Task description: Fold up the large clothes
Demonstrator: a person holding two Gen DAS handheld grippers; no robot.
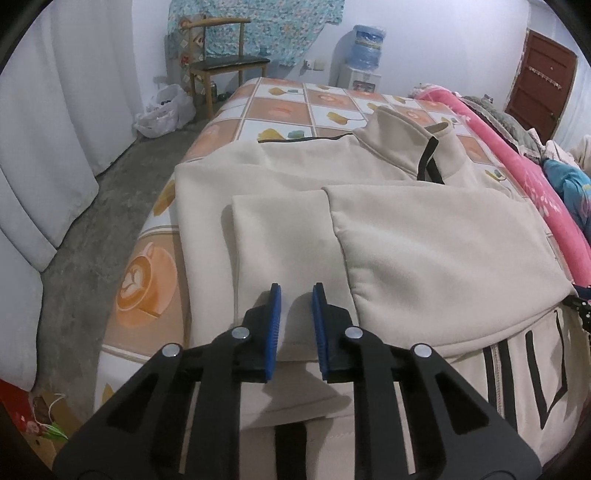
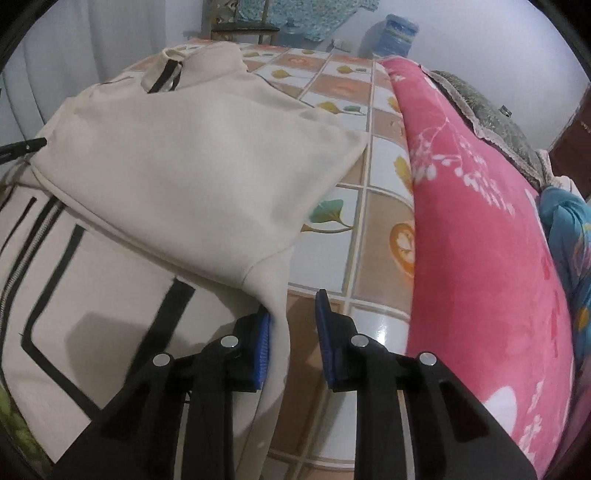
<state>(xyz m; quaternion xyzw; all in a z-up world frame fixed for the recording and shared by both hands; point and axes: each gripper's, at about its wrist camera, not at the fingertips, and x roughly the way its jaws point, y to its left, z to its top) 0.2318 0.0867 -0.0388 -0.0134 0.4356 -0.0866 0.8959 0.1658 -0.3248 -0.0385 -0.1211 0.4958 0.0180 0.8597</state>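
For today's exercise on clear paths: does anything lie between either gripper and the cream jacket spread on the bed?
Nothing visible does. The left gripper hovers directly over the jacket, jaws apart and empty. The right gripper sits at the jacket's right edge, with only bare bedsheet beside it.

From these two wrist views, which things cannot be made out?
- Left wrist view: the cream jacket's front zipper side runs off the right edge.
- Right wrist view: the left gripper is cut off by the left edge.
- Right wrist view: the water bottle is blurred, its dispenser hidden behind the pink blanket.
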